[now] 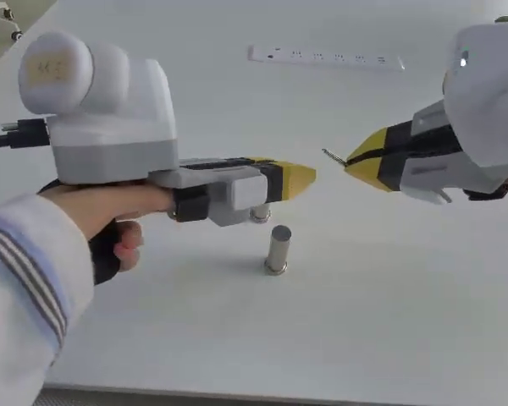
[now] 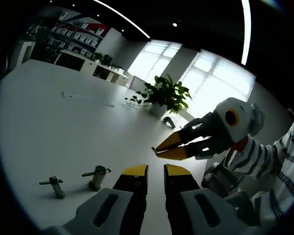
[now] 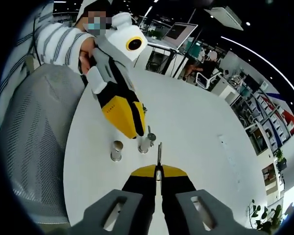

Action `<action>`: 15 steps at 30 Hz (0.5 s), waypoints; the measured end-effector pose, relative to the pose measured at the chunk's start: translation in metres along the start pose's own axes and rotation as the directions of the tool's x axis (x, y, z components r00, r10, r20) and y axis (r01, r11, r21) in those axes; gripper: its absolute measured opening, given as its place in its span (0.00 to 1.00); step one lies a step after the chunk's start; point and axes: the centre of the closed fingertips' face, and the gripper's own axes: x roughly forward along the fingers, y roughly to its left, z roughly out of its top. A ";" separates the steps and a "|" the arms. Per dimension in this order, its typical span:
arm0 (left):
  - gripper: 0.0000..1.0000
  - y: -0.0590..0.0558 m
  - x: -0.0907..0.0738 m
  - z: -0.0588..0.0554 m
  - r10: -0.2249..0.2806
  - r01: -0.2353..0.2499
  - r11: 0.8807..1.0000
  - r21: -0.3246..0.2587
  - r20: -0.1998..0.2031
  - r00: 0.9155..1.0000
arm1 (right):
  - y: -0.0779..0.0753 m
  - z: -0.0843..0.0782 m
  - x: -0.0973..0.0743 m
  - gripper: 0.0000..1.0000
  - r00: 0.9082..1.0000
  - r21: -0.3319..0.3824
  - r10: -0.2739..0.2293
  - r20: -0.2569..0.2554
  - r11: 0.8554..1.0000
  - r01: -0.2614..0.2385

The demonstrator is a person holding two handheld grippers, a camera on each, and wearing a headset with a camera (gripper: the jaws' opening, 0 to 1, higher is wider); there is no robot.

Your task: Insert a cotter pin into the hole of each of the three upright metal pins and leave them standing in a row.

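Yellow-tipped jaws of the right gripper (image 3: 158,171) are closed on a cotter pin (image 3: 159,152) that sticks out ahead of them. Left gripper (image 2: 156,170): jaws slightly apart, nothing between them. Just beyond the right jaws, a bare metal pin (image 3: 117,150) stands upright on the white tabletop (image 3: 196,122). Left of the left jaws stand a second pin (image 2: 99,177) and a third pin (image 2: 54,186), each with a cotter pin through it.
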 end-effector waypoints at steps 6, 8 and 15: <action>0.11 -0.001 0.009 -0.004 -0.005 0.005 0.999 -0.037 -0.015 1.000 | 0.011 0.006 -0.001 0.00 1.000 -0.109 -0.006 -0.026 0.994 0.003; 0.10 -0.001 0.011 -0.005 -0.009 0.008 0.999 -0.048 -0.019 1.000 | 0.015 0.006 -0.001 0.00 0.999 -0.122 0.000 -0.035 0.993 -0.005; 0.08 -0.008 0.014 -0.007 -0.039 0.037 0.997 -0.061 -0.026 0.999 | 0.021 0.006 0.000 0.00 0.999 -0.149 0.008 -0.042 0.989 -0.014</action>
